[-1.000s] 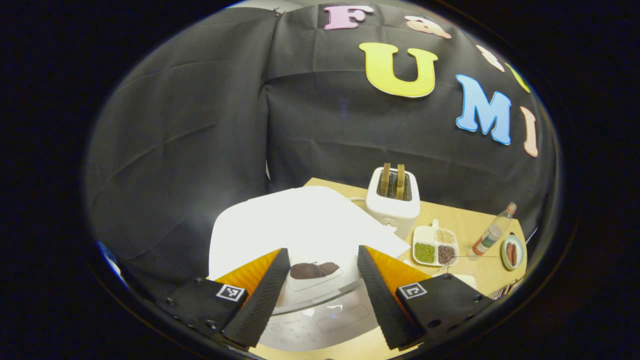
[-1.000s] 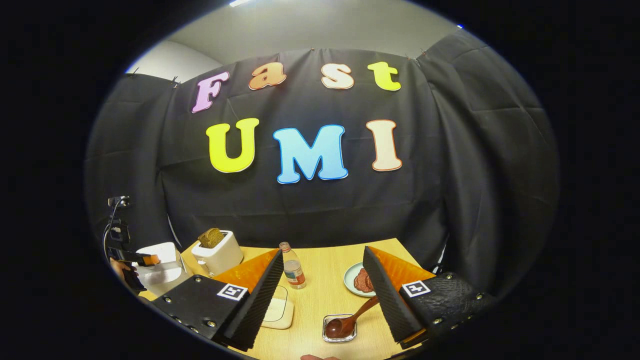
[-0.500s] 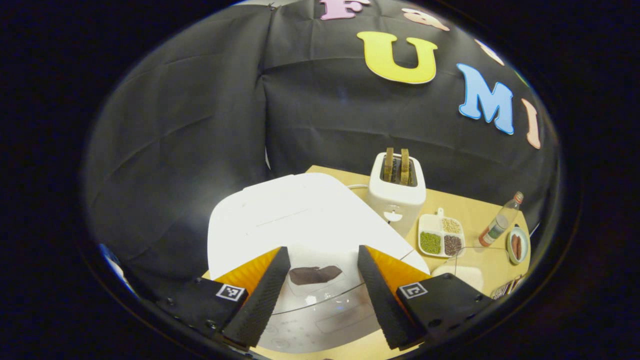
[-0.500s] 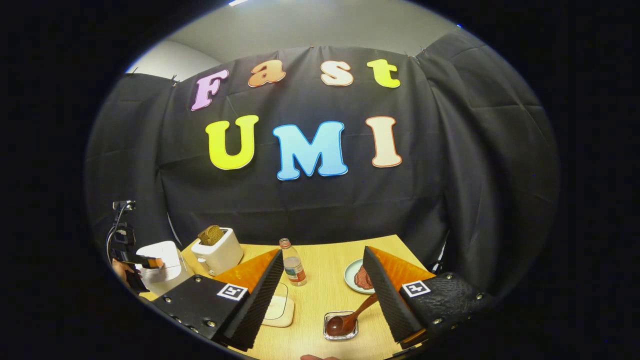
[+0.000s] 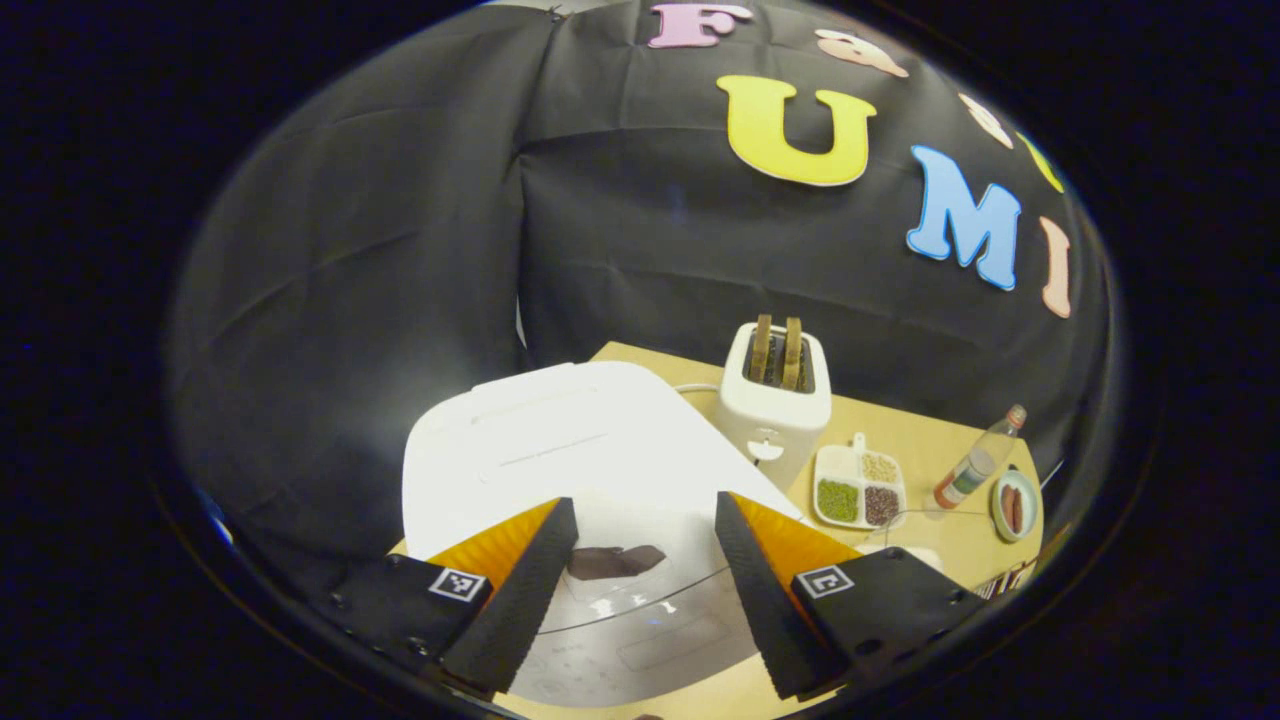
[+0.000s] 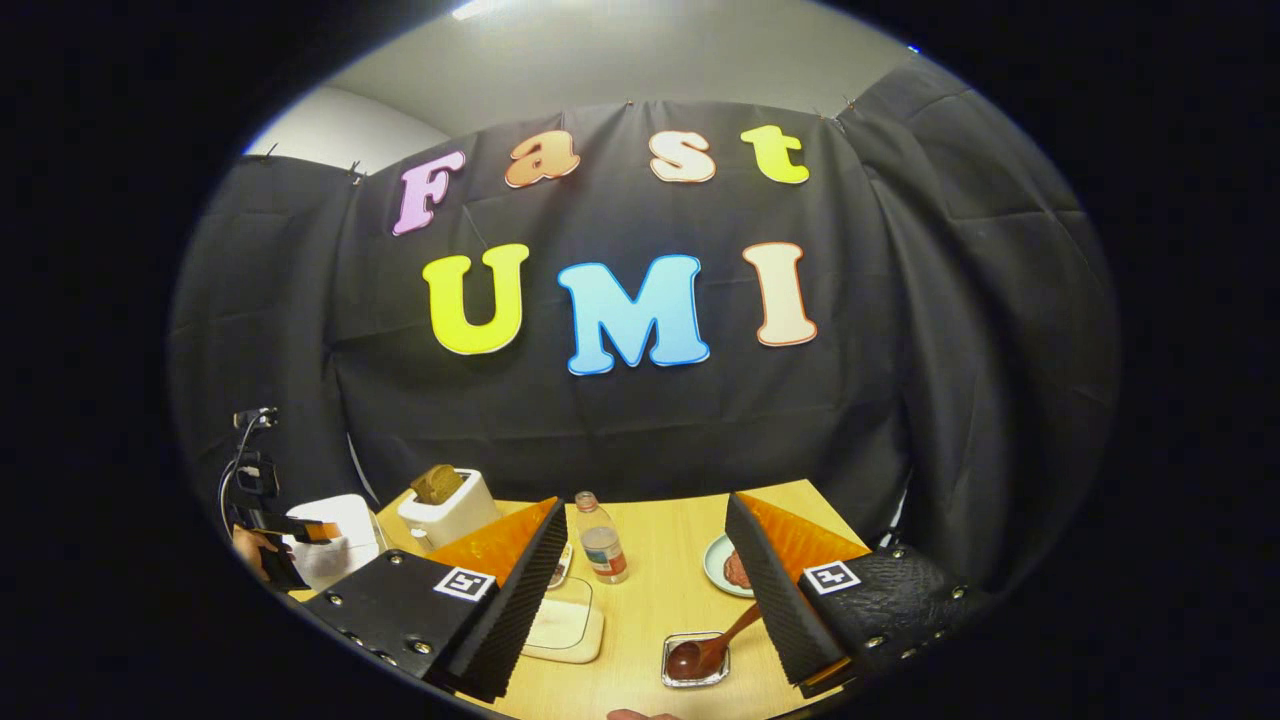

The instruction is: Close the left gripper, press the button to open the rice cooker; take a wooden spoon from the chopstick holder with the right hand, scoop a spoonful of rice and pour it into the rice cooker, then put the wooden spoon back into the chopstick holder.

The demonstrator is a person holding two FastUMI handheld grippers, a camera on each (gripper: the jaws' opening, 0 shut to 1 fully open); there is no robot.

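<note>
Two hand-held grippers, left hand-held gripper (image 5: 640,590) and right hand-held gripper (image 6: 645,590), both wide; one rice cooker (image 5: 560,450), one toaster (image 5: 773,395).

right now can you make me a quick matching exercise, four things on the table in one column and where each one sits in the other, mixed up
Things:
1. bread slices
2. wooden spoon
3. bottle
4. rice cooker

Places:
A. standing upright on the table, between the toaster and the plate
B. just ahead of the left gripper's open fingers
C. sticking up out of the toaster's slots
D. bowl end resting in a small glass dish

Pairs: 1-C, 2-D, 3-A, 4-B
</note>
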